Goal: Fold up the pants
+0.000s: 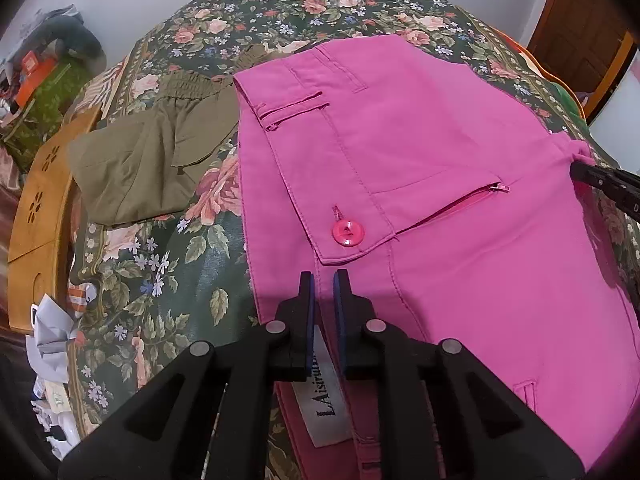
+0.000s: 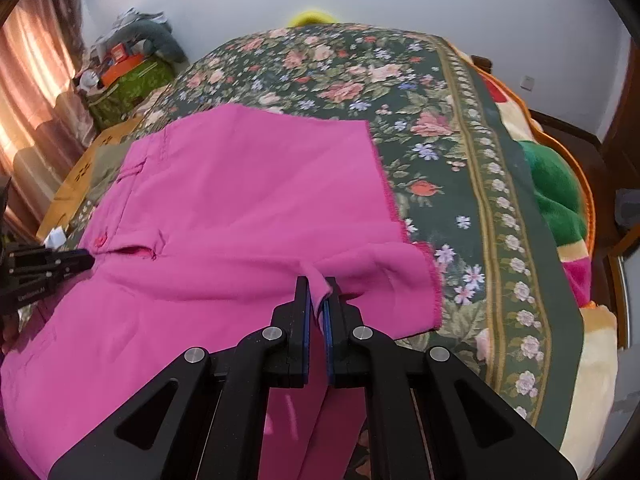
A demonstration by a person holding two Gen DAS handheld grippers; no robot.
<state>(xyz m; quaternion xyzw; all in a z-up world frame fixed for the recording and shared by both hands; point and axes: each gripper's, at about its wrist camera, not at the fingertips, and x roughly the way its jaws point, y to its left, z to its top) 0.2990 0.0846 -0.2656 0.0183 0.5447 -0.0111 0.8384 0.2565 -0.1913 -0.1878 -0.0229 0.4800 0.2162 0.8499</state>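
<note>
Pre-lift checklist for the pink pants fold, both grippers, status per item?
1. Left gripper shut on pink pants at the waistband: ok, fabric sits between the pads.
2. Right gripper shut on the pants: ok, a pinch of cloth bunches between its fingers.
3. Pants lie flat on the floral bedspread: ok, only minor wrinkles.
4. Olive garment clear of the pants: cannot tell, their edges meet.
5. Zip pocket closed: not ok, it gapes.
</note>
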